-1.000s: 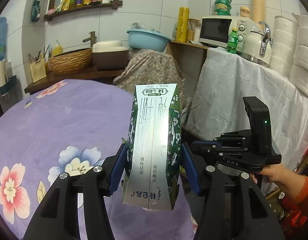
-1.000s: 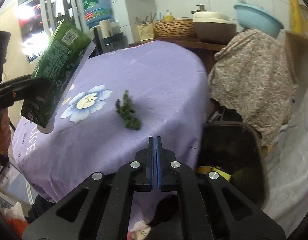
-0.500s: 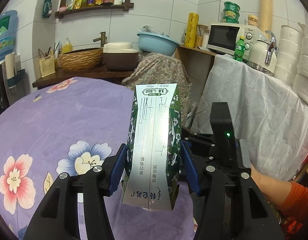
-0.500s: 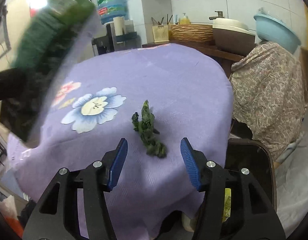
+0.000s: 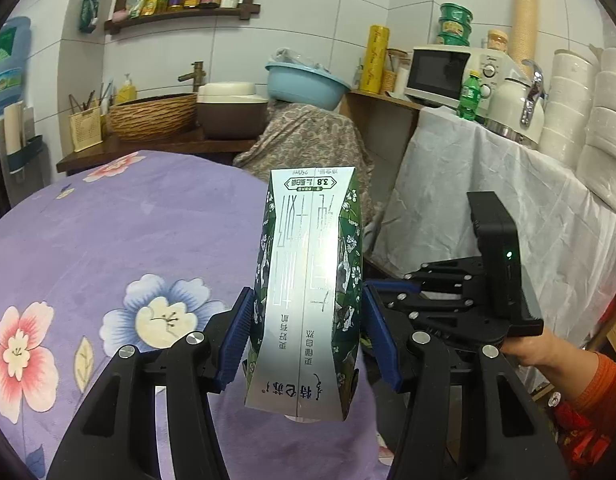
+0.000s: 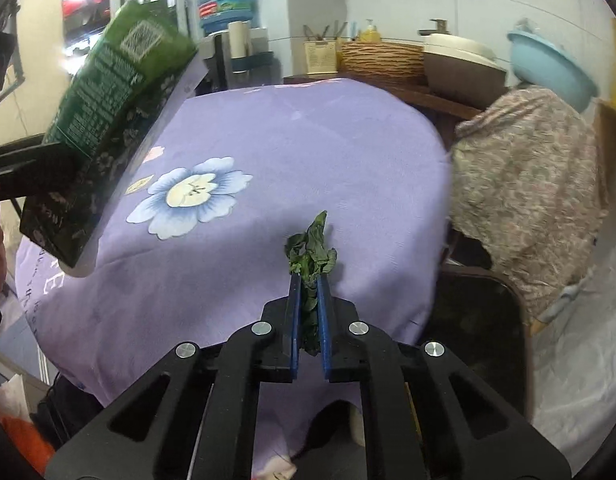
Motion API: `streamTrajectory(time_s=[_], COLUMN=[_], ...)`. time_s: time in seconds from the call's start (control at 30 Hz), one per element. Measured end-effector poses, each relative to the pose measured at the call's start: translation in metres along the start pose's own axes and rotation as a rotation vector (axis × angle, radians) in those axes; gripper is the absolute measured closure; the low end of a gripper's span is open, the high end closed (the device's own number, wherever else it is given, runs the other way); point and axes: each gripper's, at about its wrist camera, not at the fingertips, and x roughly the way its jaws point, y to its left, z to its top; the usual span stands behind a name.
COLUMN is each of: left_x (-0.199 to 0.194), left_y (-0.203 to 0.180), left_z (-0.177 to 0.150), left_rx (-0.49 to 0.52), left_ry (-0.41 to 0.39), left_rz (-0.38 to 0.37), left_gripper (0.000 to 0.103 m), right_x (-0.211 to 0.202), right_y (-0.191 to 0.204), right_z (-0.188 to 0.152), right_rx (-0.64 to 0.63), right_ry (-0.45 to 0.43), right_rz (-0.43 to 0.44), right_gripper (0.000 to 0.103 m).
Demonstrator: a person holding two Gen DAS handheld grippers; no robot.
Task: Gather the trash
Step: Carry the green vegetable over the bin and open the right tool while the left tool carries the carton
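My left gripper (image 5: 307,330) is shut on a green and silver milk carton (image 5: 310,280) and holds it upright above the purple flowered tablecloth (image 5: 108,232). The carton also shows at the left of the right wrist view (image 6: 104,128). My right gripper (image 6: 308,312) is shut on a bunch of wilted green leaves (image 6: 311,252) at the table's near edge. The right gripper's body shows in the left wrist view (image 5: 460,304), to the right of the carton. A dark trash bin (image 6: 480,332) stands on the floor to the right of the table.
A patterned cloth covers something (image 6: 528,200) behind the bin. A white draped counter (image 5: 488,200) holds a microwave (image 5: 444,74) and a kettle. A sink shelf with a basket (image 5: 152,116) and a blue basin (image 5: 304,84) runs along the back wall.
My right gripper opened, moved forward over the leaves and closed on them. My left gripper kept hold of the carton and shifted a little.
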Motion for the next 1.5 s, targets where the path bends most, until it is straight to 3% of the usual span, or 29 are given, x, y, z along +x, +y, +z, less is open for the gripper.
streamTrajectory(time_s=[0.17,0.33,0.47,0.9,1.23,1.5], left_x=[0.017,0.042,0.066,0.13,0.143,0.145], left_y=[-0.025,-0.059,-0.08,-0.092,-0.094,-0.093], left_z=[0.002,0.001,-0.001,-0.027,-0.041,-0.04], left_rx=[0.013,0.033,0.038,-0.008,-0.023,-0.027], left_ry=[0.012,0.033,0.054,0.144,0.182,0.187], left_rz=[-0.07,-0.153,-0.201,-0.185,-0.188,-0.196], left_gripper=[0.049,0.049,0.049,0.049,0.049,0.051], right_x=[-0.035,-0.047,-0.041,0.03,0.098,0.121], right_y=[-0.034,-0.08,-0.103,-0.153,-0.172,-0.179], right_z=[-0.019,-0.042,-0.063,-0.104,-0.12,-0.122], right_rx=[0.029,0.121,0.179,0.301,0.352,0.351], right_ry=[0.017,0.09,0.138,0.269,0.383,0.436], right_rz=[-0.152,-0.285,-0.318,-0.329,-0.315,-0.327], right_gripper=[0.094,0.094,0.094,0.094,0.094,0.094])
